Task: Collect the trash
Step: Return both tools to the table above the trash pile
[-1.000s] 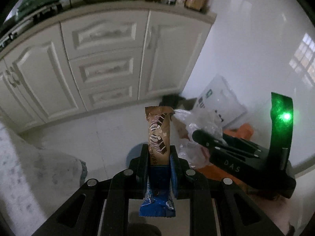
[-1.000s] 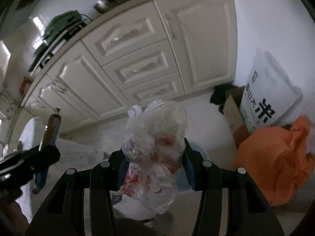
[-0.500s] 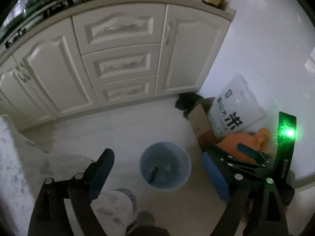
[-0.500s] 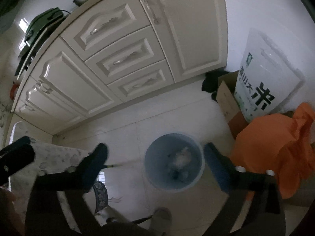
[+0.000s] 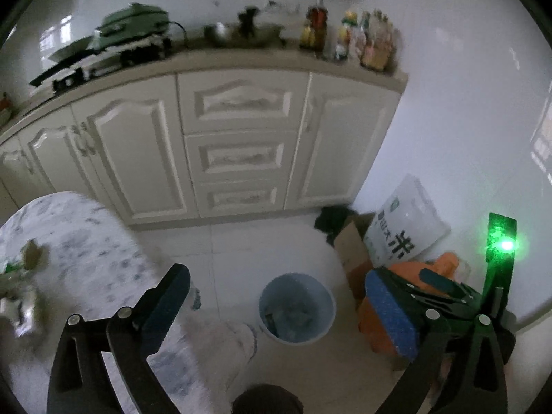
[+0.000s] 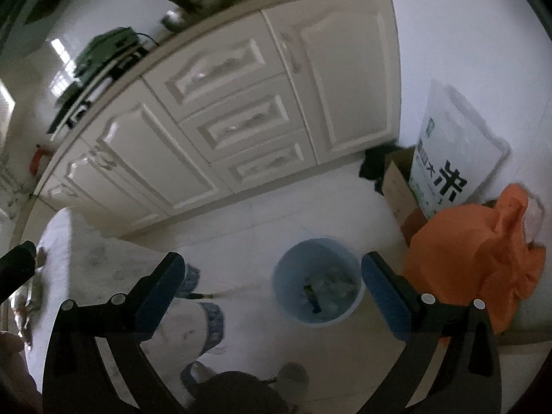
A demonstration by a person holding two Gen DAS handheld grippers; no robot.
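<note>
On the white floor (image 6: 241, 220) a blue bin (image 6: 319, 288) is seen, seemingly holding wrappers; left gripper (image 5: 276, 305) fingers are opening, right gripper (image 6: 272, 286) fingers spread, both empty

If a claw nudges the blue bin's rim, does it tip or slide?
The blue bin looks like thin plastic holding only a few wrappers, so probably light. On the glossy tile floor it would likely slide, though a high push could tip it.
</note>
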